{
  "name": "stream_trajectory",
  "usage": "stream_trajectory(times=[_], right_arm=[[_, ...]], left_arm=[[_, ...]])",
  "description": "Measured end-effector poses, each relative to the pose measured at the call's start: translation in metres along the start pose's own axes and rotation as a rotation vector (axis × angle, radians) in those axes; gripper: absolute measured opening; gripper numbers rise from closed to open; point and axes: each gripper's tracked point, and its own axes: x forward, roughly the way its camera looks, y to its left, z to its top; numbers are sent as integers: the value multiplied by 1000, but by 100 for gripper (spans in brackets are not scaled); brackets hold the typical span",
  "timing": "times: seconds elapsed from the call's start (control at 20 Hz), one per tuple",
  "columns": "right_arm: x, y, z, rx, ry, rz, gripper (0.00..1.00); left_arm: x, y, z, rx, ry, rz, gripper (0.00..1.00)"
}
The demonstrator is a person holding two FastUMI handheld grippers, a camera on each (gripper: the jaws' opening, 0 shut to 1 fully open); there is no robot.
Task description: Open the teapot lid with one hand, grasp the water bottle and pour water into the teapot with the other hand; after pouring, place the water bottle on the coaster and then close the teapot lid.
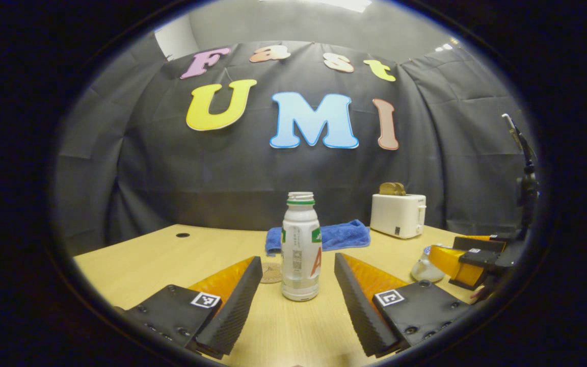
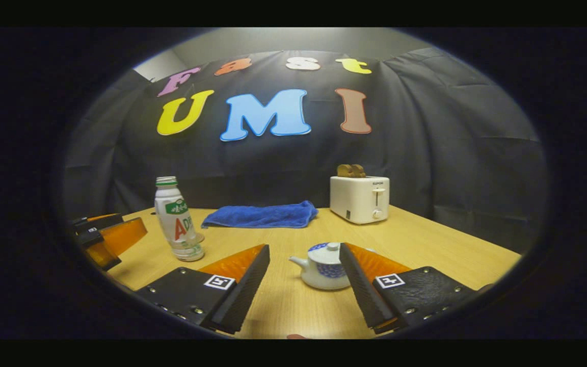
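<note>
A white uncapped water bottle [image 1: 300, 247] stands upright on the wooden table [image 1: 145, 260], just ahead of my left gripper [image 1: 297, 278], which is open with the bottle centred beyond its fingertips. A round coaster [image 1: 271, 273] lies flat just left of and behind the bottle. In the right gripper view the bottle [image 2: 176, 219] stands at the left. A small white teapot [image 2: 324, 267] with blue pattern and its lid on sits ahead of my open right gripper [image 2: 303, 260], close to the right finger. The right gripper [image 1: 469, 262] also shows at the right edge of the left gripper view, with the teapot [image 1: 423, 267] beside it.
A blue towel [image 2: 263, 215] lies folded at the back of the table [image 2: 426, 239]. A white toaster [image 2: 359, 198] with toast in it stands to its right. The left gripper [image 2: 107, 237] shows at the left edge of the right gripper view. A dark stand [image 1: 525, 178] rises at far right.
</note>
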Motion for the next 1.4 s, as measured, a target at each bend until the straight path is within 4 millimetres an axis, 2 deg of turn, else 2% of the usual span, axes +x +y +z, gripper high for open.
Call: stream_trajectory(times=[0.25, 0.5, 0.6, 0.65, 0.7, 0.75, 0.8, 0.85, 0.9, 0.95, 1.0, 1.05, 1.1, 1.15, 1.25, 1.3, 1.35, 1.4], right_arm=[[22, -14, 5, -10, 12, -32, 85], [40, -20, -11, 4, 74, -35, 85], [40, -24, -8, -18, 75, -43, 73], [40, -23, -8, -15, 73, -46, 52], [39, -22, -6, -15, 73, -43, 20], [40, -22, -7, -24, 69, -39, 27], [40, -22, -7, -32, 72, -40, 16], [29, -25, -1, -55, 67, -59, 28], [55, -29, -7, -55, 63, -76, 14], [42, -29, -6, -63, 60, -67, 0], [43, -29, -6, -67, 62, -63, 6], [43, -28, -5, -67, 56, -58, 6], [42, -28, -4, -61, 55, -50, 22], [41, -26, -3, -47, 47, -42, 6], [39, -24, 4, -51, 23, -37, 6], [38, -22, 8, -62, 6, -34, 6], [36, -20, 11, -73, -11, -31, 6], [34, -17, 15, -76, -27, -18, 6]], left_arm=[[30, 5, -4, -27, 30, -8, 100], [36, 7, -5, -40, 33, -9, 99], [37, 9, -5, -30, 31, -4, 99], [37, 10, -3, -27, 30, -3, 99], [37, 11, -4, -24, 30, -2, 99], [38, 12, -3, -20, 31, -2, 99], [39, 11, -4, -17, 34, -3, 99], [39, 12, -4, -16, 35, -3, 99], [40, 12, -4, -15, 35, -4, 99], [41, 13, -5, -12, 37, -4, 99], [42, 14, -6, -10, 39, -1, 95], [42, 15, -8, -8, 43, -2, 94], [43, 15, -9, -9, 49, -3, 95], [44, 15, -11, -11, 53, -4, 95], [45, 12, -14, -15, 61, -10, 95], [47, 10, -12, -16, 58, -13, 99], [49, 8, -14, -15, 58, -15, 95], [52, 5, -13, -14, 62, -18, 99]])
